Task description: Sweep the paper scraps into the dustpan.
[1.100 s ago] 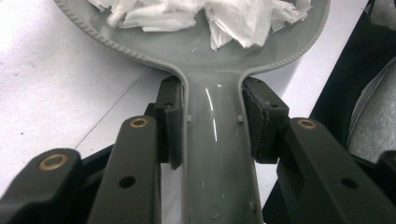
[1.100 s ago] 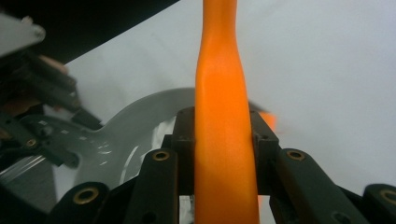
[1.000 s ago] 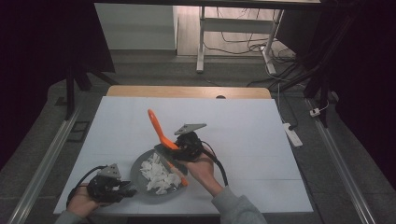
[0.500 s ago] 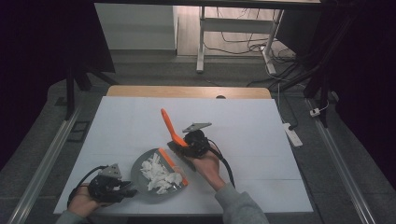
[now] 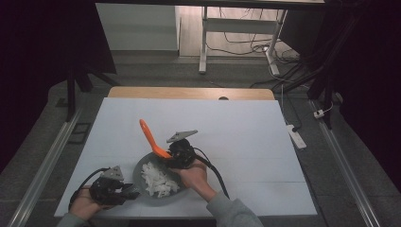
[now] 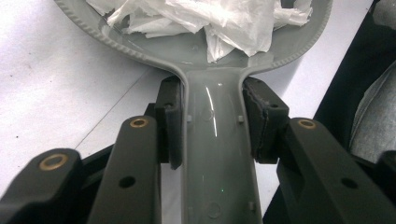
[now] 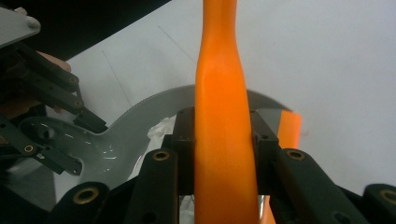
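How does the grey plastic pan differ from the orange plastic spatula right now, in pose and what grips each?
The grey plastic pan lies flat on the white table holding torn white paper; the orange plastic spatula is lifted, tilted, its handle slanting up. The left gripper clamps the pan's handle; the right gripper clamps the spatula's handle. Both are firmly held.

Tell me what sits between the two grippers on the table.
In the high view, the grey pan with white paper scraps lies between the left gripper and right gripper.
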The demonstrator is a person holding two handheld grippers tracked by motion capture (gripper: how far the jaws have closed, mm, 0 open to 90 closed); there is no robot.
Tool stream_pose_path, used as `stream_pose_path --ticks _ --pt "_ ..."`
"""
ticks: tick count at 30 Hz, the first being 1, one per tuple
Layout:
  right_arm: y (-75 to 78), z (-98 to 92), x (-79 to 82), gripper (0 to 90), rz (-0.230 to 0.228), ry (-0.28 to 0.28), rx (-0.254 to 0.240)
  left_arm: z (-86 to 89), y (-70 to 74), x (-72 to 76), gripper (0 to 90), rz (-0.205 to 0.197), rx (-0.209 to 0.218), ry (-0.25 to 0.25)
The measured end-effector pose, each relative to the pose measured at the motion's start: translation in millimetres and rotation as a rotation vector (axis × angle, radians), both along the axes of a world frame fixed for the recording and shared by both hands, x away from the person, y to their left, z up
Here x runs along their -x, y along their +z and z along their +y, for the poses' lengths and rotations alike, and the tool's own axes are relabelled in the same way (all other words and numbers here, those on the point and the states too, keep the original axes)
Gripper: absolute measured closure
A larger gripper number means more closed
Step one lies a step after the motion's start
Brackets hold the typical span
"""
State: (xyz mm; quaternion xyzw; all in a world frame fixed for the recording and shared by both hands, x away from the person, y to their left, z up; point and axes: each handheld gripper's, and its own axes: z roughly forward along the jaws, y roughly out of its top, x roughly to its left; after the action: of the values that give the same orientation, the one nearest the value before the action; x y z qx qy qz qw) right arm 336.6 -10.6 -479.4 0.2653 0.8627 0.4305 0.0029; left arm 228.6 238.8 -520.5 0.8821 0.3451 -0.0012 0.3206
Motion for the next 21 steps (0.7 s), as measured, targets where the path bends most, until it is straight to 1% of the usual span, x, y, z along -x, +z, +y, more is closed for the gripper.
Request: stream_pose_path --ticks 2,4,8,12,14,16,17,19,21 --pt "5.3 -3.2 -0.5 70.4 -0.026 -0.011 -0.004 0.1 -0.5 0.1 62.1 0.0 0.003 0.002" --pt "10.0 -9.8 -3.1 70.4 -0.028 -0.03 -0.019 0.2 -0.8 0.0 62.0 0.0 0.003 0.001" --pt "16.7 -23.8 -7.9 70.4 -0.041 -0.062 -0.022 0.9 -0.7 -0.3 62.0 -0.005 0.014 0.005" --pt "21.3 -34.2 -10.9 70.4 -0.054 -0.083 -0.032 0.9 -1.0 -0.3 62.0 -0.01 0.017 0.007" --pt "22.2 -36.6 -11.2 70.4 -0.049 -0.089 -0.036 0.2 -1.6 -0.4 62.0 -0.009 0.018 0.009" --pt "22.2 -35.7 -9.5 70.4 -0.048 -0.085 -0.04 -0.1 -1.8 -0.4 62.0 -0.008 0.017 0.01" --pt "21.9 -33.9 -7.6 70.4 -0.038 -0.077 -0.043 -0.1 -1.8 -0.4 62.1 -0.008 0.017 0.009" --pt "20.7 -28.7 -3.1 70.4 -0.008 -0.044 -0.058 -0.1 -1.8 -0.2 62.0 -0.008 0.02 0.009" --pt "20.6 -24.2 1.9 70.4 0.001 -0.018 -0.065 -0.1 -1.8 0.0 62.0 -0.008 0.018 0.008"
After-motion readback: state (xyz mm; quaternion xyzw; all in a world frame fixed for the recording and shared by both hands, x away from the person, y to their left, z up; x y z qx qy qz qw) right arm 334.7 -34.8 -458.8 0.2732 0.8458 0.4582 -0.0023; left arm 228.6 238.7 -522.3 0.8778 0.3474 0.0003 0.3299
